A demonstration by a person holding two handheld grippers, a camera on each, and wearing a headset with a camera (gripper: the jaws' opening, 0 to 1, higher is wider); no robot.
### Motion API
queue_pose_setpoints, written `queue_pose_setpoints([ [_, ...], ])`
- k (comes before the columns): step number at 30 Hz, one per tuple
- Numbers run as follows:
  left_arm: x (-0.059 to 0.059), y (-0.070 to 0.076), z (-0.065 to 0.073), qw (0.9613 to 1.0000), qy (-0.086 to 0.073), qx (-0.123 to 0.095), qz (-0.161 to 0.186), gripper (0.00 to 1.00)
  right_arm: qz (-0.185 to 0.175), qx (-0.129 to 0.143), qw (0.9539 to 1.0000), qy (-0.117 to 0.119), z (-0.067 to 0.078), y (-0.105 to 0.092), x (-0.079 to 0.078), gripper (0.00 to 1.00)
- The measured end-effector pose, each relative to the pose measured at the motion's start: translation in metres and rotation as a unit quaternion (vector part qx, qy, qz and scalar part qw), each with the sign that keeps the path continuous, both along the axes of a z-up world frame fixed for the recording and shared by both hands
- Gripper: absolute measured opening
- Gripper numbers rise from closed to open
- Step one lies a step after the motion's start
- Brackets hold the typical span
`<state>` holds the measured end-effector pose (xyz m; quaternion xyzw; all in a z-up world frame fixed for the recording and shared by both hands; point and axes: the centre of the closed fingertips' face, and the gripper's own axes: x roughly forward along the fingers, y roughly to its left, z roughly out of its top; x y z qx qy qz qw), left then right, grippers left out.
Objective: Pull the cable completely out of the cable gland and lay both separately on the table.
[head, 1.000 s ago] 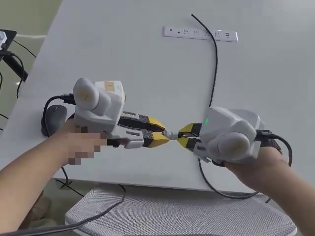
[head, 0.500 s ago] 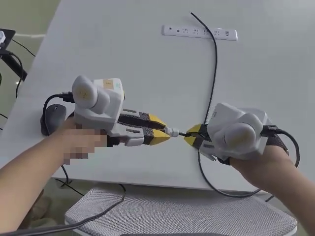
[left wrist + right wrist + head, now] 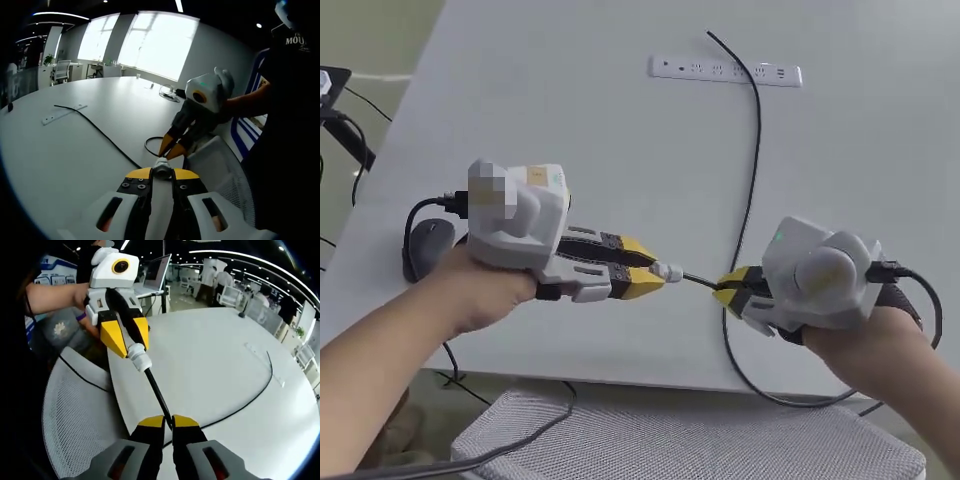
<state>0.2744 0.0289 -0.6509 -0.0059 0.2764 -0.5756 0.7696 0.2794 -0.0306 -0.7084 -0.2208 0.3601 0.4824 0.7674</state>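
There are two grippers, the left gripper (image 3: 655,274) and the right gripper (image 3: 724,290), and two hands hold them, the left hand (image 3: 485,292) and the right hand (image 3: 865,345). There is one cable gland (image 3: 668,271) and one short black cable (image 3: 698,281). There is one white table (image 3: 570,110), and on it are one power strip (image 3: 725,69), one long black cord (image 3: 757,130) and one dark mouse (image 3: 428,238). One mesh chair (image 3: 690,440) shows at the table's near edge. The right gripper view adds one laptop (image 3: 156,271) and at least three people (image 3: 225,280) far off.
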Motion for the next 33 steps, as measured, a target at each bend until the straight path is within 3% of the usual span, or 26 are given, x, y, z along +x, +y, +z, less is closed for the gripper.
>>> queue_pose_setpoints([
  [11,-0.001,0.002,-0.002,1.0000,0.004,0.000,0.004,0.15,-0.023,-0.009,0.9995,0.020,-0.016,-0.018,-0.004,0.00],
  [29,-0.003,0.008,-0.011,0.9998,0.006,0.001,0.017,0.15,-0.032,-0.009,0.9993,0.016,-0.013,-0.016,0.006,0.00],
  [33,-0.001,0.012,-0.014,0.9998,-0.002,0.003,0.022,0.15,-0.033,-0.011,0.9993,0.011,-0.011,-0.012,0.014,0.00],
])
